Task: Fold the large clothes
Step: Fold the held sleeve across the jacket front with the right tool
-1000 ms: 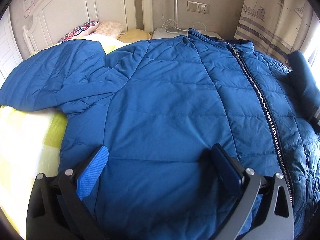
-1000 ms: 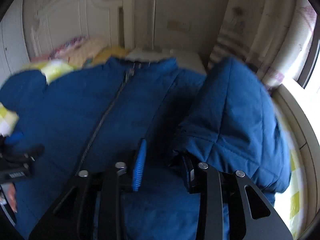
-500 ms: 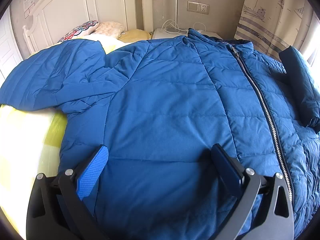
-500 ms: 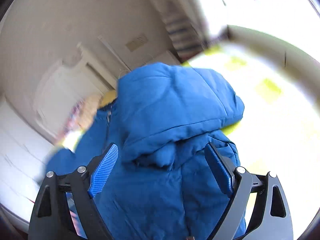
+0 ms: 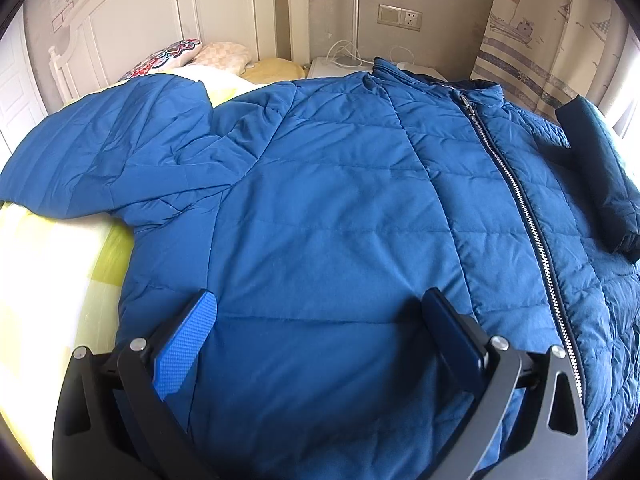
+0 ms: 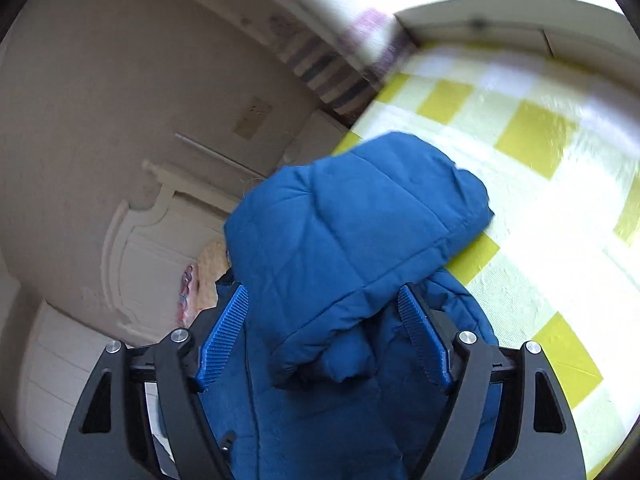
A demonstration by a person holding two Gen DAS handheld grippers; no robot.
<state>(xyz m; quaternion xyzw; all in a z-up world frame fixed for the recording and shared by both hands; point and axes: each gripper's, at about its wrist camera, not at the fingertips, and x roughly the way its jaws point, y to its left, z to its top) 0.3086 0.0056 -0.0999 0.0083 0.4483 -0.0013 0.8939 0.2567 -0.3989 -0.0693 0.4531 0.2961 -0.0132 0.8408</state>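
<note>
left wrist view: the blue jacket lies zipped and spread on the bed; the left gripper hovers wide open above its hem, holding nothing. right wrist view: the right gripper gapes empty around the folded-in sleeve.

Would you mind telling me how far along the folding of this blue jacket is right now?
Early. Done: one sleeve already lies folded across the zipped jacket front. In hand: nothing; the left gripper and right gripper are both open over the fabric. Left: the other sleeve lies spread on the bed, and the body is unfolded.
</note>
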